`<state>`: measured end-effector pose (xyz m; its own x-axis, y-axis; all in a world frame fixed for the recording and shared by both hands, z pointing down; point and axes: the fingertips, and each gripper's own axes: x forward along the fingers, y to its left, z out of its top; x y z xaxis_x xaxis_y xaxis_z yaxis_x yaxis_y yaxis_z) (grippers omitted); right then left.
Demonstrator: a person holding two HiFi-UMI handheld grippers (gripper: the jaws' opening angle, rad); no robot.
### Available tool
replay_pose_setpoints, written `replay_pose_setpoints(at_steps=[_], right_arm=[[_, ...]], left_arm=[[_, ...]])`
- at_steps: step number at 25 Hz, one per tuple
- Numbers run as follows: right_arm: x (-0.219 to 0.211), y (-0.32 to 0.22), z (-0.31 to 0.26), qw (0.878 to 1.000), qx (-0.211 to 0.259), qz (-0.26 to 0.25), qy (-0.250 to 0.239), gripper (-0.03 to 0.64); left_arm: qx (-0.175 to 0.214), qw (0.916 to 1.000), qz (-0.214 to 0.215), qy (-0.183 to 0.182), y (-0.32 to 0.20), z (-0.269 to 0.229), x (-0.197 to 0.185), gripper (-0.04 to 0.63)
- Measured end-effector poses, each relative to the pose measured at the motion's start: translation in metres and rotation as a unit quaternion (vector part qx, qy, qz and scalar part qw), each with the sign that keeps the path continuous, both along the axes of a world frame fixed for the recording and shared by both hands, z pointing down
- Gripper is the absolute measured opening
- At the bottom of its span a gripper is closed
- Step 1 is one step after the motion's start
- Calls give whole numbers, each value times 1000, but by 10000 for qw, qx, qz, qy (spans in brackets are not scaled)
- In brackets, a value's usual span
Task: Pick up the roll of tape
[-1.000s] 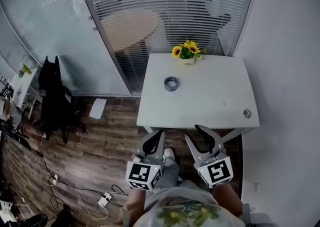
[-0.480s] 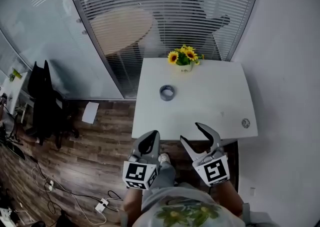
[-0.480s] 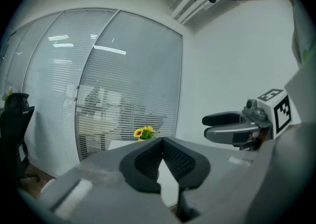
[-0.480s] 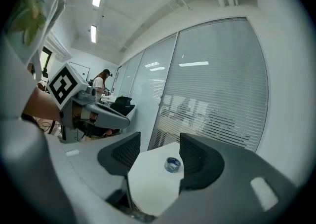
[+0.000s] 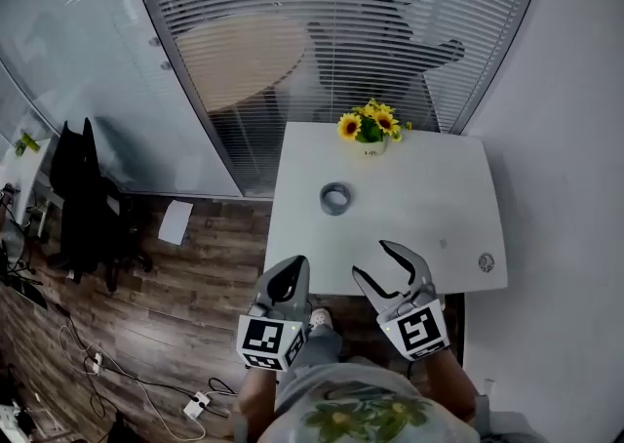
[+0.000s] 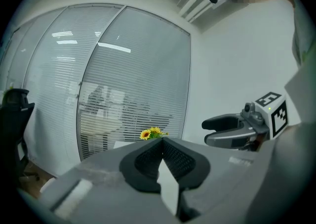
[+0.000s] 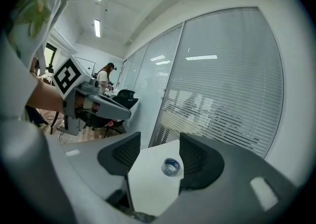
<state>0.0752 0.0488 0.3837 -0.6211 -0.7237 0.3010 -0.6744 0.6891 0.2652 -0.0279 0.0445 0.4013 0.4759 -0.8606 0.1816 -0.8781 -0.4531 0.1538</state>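
Once opened, right gripper (image 7: pixel 158 151) sights tape (image 7: pixel 171 167), left sunflowers (image 6: pixel 152 133)

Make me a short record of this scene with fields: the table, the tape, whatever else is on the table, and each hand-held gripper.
table: white table, beside a glass wall with blinds
tape: tape lying flat, left of the middle, untouched
other items: sunflowers at the far edge; small round disc near the right front corner
left hand-held gripper: shut, empty, at the near edge
right hand-held gripper: open, jaws have just been opening, nothing between them; aimed at the tape, well short of it
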Motion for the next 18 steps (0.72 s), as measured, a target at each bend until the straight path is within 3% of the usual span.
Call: replay_pose_setpoints(at_steps=[8,18], right_arm=[[-18,-46,26,9994,-154,-119,297,229],[-46,-64,59,9968,-501,-411,478,221]], left_arm=[[-75,9999,50,83,-41,11,-15,3],[-168,9998,103,51,-59,19,-29,3]])
